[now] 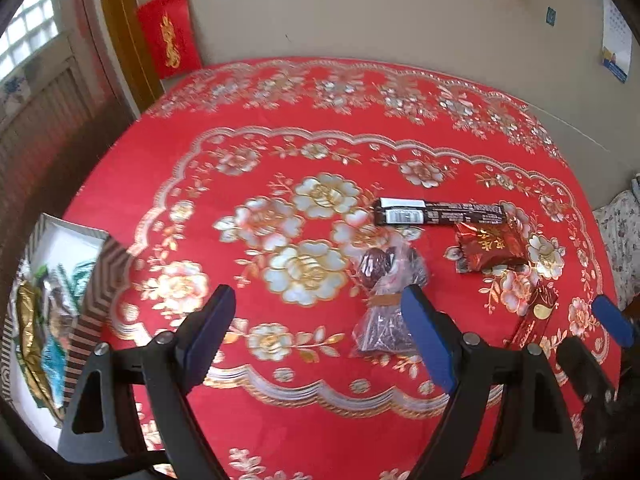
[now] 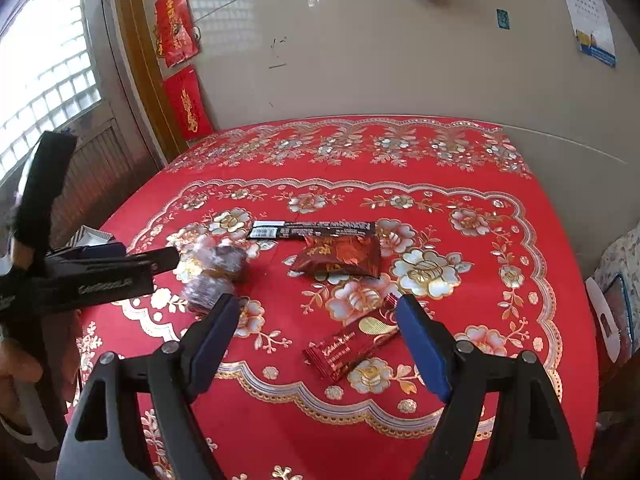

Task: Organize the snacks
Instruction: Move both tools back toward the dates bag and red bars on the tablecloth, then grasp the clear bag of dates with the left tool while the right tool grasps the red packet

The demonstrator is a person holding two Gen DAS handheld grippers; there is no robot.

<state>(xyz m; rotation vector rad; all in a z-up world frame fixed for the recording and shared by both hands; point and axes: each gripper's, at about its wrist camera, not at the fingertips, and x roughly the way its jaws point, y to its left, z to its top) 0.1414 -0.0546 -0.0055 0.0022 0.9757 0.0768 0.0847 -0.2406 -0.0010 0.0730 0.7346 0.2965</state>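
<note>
Snacks lie mid-frame on the red floral tablecloth (image 1: 168, 184): from left, a clear date bag (image 1: 386, 300), dark bar (image 1: 440, 211), red pouch (image 1: 490, 245), red stick pack (image 2: 352, 348). Left gripper (image 1: 320, 340) gapes empty; right gripper (image 2: 316, 344) spread around the stick pack.

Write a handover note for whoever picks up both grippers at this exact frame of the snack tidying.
Left gripper: open, empty, above the tablecloth beside the clear bag of dark snacks.
Right gripper: open, empty, hovering over the red bar.
Also loose on the cloth: long dark bar and red pouch, its far edge at the dark bar.
Striped box at the table's left edge already holds some shiny packets.
Done: those packets are boxed.
Left: four loose snacks; the red bar looks like the likely next pick.
</note>
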